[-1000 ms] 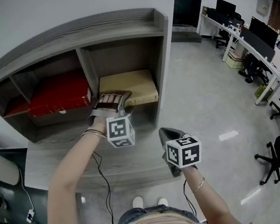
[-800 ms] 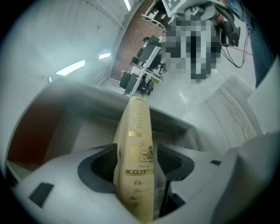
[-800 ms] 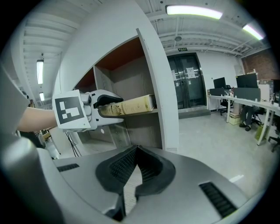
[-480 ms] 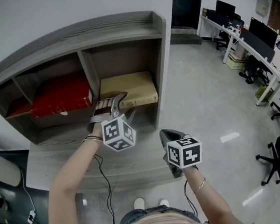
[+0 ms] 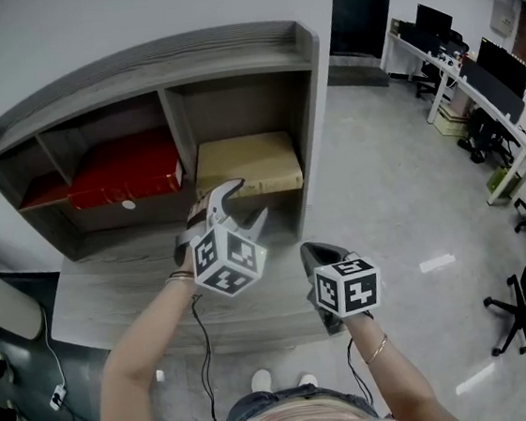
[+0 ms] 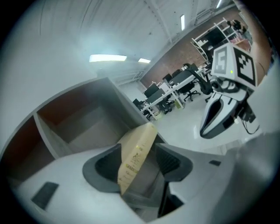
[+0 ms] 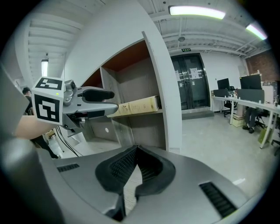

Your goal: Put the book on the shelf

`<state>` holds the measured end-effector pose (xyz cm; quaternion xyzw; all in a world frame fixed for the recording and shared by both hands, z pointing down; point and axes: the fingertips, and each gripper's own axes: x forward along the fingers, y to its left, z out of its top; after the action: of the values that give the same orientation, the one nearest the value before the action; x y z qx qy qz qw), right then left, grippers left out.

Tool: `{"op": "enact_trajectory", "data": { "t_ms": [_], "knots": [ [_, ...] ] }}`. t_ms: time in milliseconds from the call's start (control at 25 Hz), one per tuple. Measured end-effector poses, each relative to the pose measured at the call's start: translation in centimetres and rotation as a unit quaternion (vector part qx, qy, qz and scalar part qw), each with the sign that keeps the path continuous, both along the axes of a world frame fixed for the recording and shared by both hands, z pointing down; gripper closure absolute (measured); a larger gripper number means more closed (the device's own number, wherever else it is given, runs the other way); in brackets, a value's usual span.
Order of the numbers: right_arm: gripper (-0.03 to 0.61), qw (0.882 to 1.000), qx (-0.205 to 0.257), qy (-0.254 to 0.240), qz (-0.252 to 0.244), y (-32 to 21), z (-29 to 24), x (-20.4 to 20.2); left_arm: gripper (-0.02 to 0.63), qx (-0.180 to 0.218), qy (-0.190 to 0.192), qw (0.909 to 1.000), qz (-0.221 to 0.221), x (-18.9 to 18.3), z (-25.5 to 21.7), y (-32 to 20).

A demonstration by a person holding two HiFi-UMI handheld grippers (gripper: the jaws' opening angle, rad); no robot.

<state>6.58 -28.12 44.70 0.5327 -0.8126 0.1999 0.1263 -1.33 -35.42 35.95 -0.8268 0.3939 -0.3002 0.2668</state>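
A tan book (image 5: 246, 162) lies flat in the right compartment of the grey shelf (image 5: 226, 53). My left gripper (image 5: 243, 202) hangs just in front of that compartment, clear of the book. Its jaws stand wide and are closing, with nothing pressed between the pads. In the left gripper view the book (image 6: 135, 153) shows through the gap, beyond the tips. My right gripper (image 5: 317, 251) is lower and to the right, over the floor, shut with nothing in it. The right gripper view shows the book (image 7: 135, 106) on its shelf board and the left gripper (image 7: 109, 99) beside it.
A red book (image 5: 121, 164) lies in the middle compartment. The shelf stands on a low grey platform (image 5: 111, 288). A black cable (image 5: 200, 344) hangs from my left hand. Desks with monitors and office chairs (image 5: 494, 84) line the right side, with a dark door (image 5: 362, 5) behind.
My left gripper has drawn back from the book's front edge toward me and tilted. The book stays on the shelf. The right gripper has not moved.
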Motion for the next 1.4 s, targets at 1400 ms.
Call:
{"op": "enact_trajectory", "data": {
  "t_ms": [1400],
  "knots": [
    [0.569,0.995,0.071,-0.019,-0.069,6.4,-3.7,-0.7,0.601,-0.149,0.297,0.9244,-0.187,-2.5,2.0,11.2]
  ]
}}
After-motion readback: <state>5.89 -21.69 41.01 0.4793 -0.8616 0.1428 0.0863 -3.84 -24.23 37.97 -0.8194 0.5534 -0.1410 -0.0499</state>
